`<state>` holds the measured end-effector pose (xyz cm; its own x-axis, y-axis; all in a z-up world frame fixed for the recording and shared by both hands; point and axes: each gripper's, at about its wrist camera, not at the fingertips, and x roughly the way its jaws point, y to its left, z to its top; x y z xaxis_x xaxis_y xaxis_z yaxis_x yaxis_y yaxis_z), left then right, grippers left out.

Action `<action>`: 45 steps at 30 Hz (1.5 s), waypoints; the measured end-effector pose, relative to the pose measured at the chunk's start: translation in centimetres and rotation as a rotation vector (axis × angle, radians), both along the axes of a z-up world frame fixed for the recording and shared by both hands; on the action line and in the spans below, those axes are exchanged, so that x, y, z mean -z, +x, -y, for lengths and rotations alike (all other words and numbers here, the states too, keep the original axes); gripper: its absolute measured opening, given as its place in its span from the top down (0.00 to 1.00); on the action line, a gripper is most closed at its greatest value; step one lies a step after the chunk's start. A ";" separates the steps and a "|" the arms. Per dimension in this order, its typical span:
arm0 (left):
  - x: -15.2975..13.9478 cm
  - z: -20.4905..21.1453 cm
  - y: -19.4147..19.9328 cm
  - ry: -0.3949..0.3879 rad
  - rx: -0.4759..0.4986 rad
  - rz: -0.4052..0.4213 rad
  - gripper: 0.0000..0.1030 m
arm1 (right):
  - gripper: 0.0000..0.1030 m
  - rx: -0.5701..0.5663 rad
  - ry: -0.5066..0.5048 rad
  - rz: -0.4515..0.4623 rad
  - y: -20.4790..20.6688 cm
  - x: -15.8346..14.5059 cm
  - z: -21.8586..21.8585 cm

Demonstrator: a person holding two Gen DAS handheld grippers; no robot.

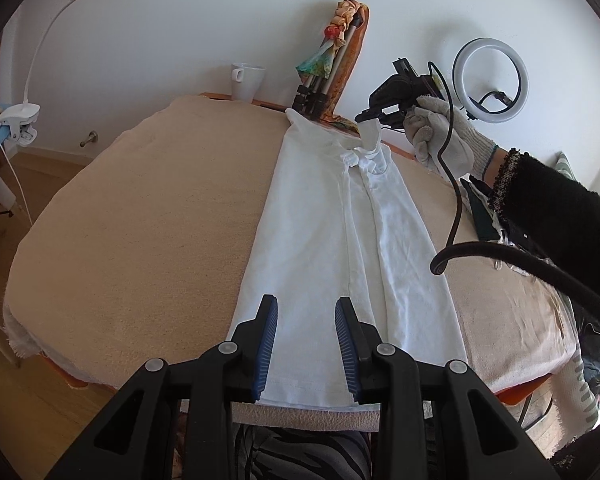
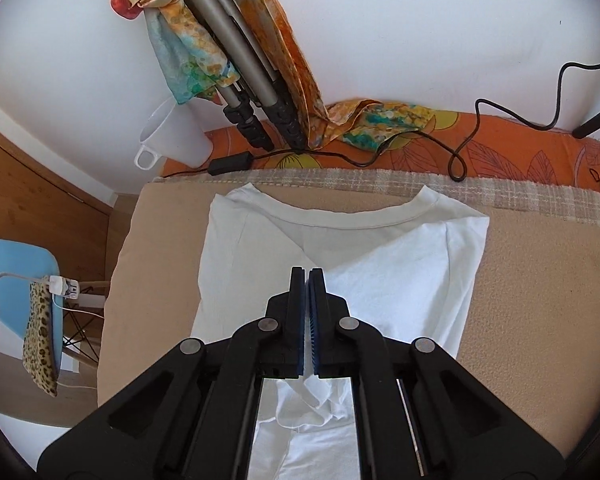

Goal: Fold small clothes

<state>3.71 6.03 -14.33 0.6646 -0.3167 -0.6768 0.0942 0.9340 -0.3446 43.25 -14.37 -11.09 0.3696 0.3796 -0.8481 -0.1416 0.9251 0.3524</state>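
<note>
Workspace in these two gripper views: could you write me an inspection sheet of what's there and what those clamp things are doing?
Surface: table under a beige cloth; orange patterned cover at the far edge.
Job's things: white T-shirt lying lengthwise, sides folded in, neckline toward the wall.
Clutter: white mug, folded tripod wrapped in a colourful scarf.
Grippers: left hand-held gripper open over the hem; right hand-held gripper shut on a fold of shirt fabric near the collar.
Cables: black cable with inline box along the far edge.
Surroundings: ring light, clip lamp, blue chair, white wall.
</note>
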 end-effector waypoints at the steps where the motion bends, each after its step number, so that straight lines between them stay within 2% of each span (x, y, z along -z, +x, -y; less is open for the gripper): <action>1: 0.1 -0.1 0.1 0.001 -0.002 -0.004 0.72 | 0.96 -0.003 -0.002 -0.006 0.4 0.5 -0.5; 9: 0.5 -0.4 0.9 0.014 -0.021 -0.022 0.72 | 0.94 -0.015 -0.067 -0.055 2.6 4.6 -3.4; 11: 0.4 -0.5 0.9 0.019 -0.023 -0.019 0.72 | 0.75 -0.025 -0.013 -0.107 3.0 5.2 -3.2; 12: 0.3 -0.5 0.9 0.027 -0.023 -0.018 0.72 | 0.73 -0.025 0.014 -0.106 2.8 4.8 -2.7; 17: 0.3 -0.9 0.7 0.043 -0.007 -0.018 0.71 | 0.73 -0.009 0.103 0.015 -0.3 -1.0 1.4; 22: 0.0 -0.7 0.6 0.086 0.040 0.001 0.71 | 0.71 0.003 0.094 0.105 -6.2 -6.8 6.0; 28: 0.0 -1.6 0.6 0.094 0.091 -0.006 0.69 | 0.70 0.027 0.082 0.142 -14.9 -9.8 9.9; 33: 1.4 -3.2 0.9 0.045 0.123 -0.075 0.66 | 0.69 0.031 0.082 0.089 -23.7 -7.7 11.3; 39: 3.0 -4.2 1.2 -0.047 0.144 -0.148 0.65 | 0.69 0.005 0.099 -0.049 -34.0 -1.7 9.7; 42: 3.4 -4.8 1.2 -0.071 0.121 -0.164 0.64 | 0.69 -0.004 0.138 -0.119 -37.5 1.2 8.0; 45: 3.8 -5.3 1.3 -0.108 0.118 -0.186 0.61 | 0.69 -0.017 0.160 -0.151 -39.5 3.1 6.4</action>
